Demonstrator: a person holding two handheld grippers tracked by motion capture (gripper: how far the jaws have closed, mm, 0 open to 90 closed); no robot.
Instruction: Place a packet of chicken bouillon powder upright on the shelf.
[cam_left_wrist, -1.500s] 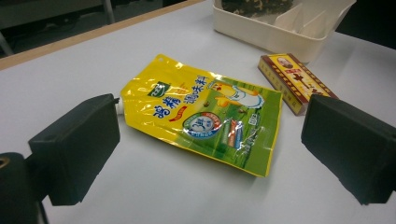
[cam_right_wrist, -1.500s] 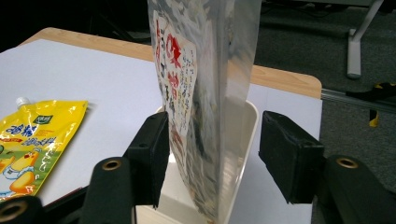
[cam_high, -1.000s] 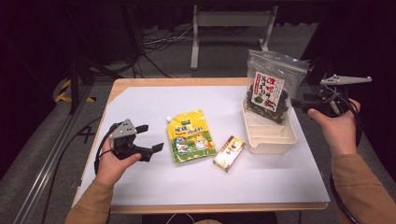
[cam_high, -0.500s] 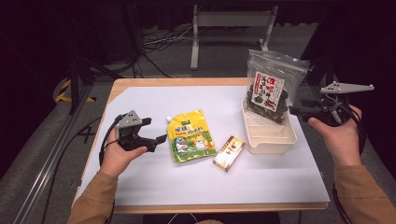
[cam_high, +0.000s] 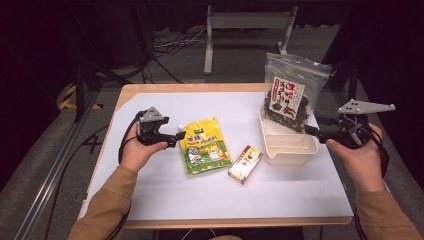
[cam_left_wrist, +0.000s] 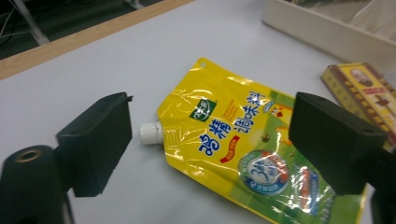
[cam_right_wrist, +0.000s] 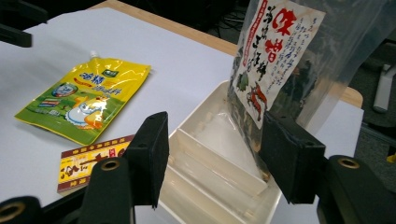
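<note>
Left gripper view: the left gripper (cam_left_wrist: 210, 140) has its jaws apart, just having narrowed a little, nothing pressed between them; the yellow pouch (cam_left_wrist: 247, 154) lies flat on the table (cam_left_wrist: 93, 70) beyond, its white cap (cam_left_wrist: 150, 133) between the jaws' lines. In the high view the pouch sits at three o'clock of that gripper. The right gripper (cam_right_wrist: 212, 158) stands apart too, empty, facing the white tray (cam_right_wrist: 219, 186) holding the upright seaweed bag (cam_right_wrist: 280, 60).

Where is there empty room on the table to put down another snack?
The near strip of table in front of the small box is bare, as is the far middle between the yellow pouch and the tray. It is crowded around pouch, box and tray.
</note>
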